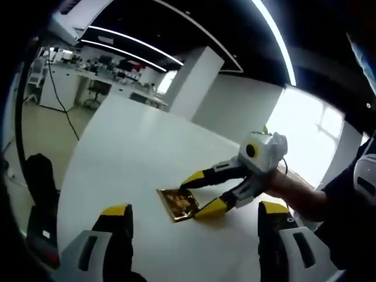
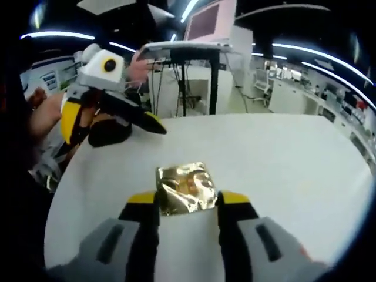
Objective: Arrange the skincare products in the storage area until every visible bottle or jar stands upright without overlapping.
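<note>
Gold foil packet (image 2: 187, 188) lies flat on the white tabletop (image 2: 282, 164), crinkled and shiny, roughly square, with warm reflections across its creased face. In the right gripper view the right tool (image 2: 188, 202) reaches low over the tabletop with its two yellow-tipped jaws set on either side of the packet's near edge; the tips sit just beside or against the foil, and whether they actually pinch it cannot be told. In the left gripper view the same right tool (image 1: 198, 196) comes in from the right, held by a person's hand (image 1: 288, 187), its jaws angled down toward the packet (image 1: 179, 204) with one tip at the far edge and one at the near corner. The left tool (image 1: 194, 214) hangs back from the packet with its jaws spread wide and nothing between them. In the right gripper view that left tool (image 2: 126, 126) hovers above the tabletop's far left edge, well apart from the foil.
</note>
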A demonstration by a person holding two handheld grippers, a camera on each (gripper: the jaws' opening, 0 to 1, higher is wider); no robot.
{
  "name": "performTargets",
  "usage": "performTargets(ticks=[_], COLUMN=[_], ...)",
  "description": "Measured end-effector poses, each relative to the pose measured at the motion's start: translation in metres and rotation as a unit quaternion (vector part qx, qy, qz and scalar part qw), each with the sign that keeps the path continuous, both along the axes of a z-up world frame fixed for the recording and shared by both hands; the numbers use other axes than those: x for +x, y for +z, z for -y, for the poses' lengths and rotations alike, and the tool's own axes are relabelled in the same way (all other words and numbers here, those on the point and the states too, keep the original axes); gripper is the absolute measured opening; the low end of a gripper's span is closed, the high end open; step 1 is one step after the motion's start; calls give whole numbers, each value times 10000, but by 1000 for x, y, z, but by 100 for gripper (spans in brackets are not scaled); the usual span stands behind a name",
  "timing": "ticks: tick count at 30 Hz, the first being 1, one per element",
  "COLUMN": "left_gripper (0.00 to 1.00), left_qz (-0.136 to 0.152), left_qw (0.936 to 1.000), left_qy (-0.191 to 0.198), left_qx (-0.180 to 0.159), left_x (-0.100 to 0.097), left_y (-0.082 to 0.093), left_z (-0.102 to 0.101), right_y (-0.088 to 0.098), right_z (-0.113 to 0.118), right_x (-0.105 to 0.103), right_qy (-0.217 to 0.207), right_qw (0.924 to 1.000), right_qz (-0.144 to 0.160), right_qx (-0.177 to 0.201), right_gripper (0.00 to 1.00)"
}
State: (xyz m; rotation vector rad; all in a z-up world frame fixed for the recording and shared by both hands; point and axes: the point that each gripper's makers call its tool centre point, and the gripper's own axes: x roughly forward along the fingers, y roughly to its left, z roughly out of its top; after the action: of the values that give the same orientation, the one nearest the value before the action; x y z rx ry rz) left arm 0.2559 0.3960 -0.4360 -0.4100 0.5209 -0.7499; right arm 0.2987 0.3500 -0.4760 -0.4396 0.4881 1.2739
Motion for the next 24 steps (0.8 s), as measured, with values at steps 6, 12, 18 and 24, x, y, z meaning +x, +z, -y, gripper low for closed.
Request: performTargets(ticks=[6, 12, 18, 24], left_gripper=[87, 86, 86, 86], left_qz=[-23, -53, -66, -68], left_qw=[10000, 10000, 9999, 9999], left_qy=[-18, -61, -86, -80], left_qx=[9, 22, 9, -1], left_x=[0, -1, 0, 0], left_y=[-2, -2, -2, -2], left_z=[-1, 1, 1, 2], right_y=[0, 0, 1, 3], right_z=[-1, 1, 12, 9], right_x=[-1, -12, -1, 1], right_qy=[-2, 215, 13, 10], right_qw=[10000, 9997, 9999, 9996], right_qz=[35, -22, 131, 254], right_qx=[7, -66, -50, -79], right_gripper=[38, 7, 2, 14])
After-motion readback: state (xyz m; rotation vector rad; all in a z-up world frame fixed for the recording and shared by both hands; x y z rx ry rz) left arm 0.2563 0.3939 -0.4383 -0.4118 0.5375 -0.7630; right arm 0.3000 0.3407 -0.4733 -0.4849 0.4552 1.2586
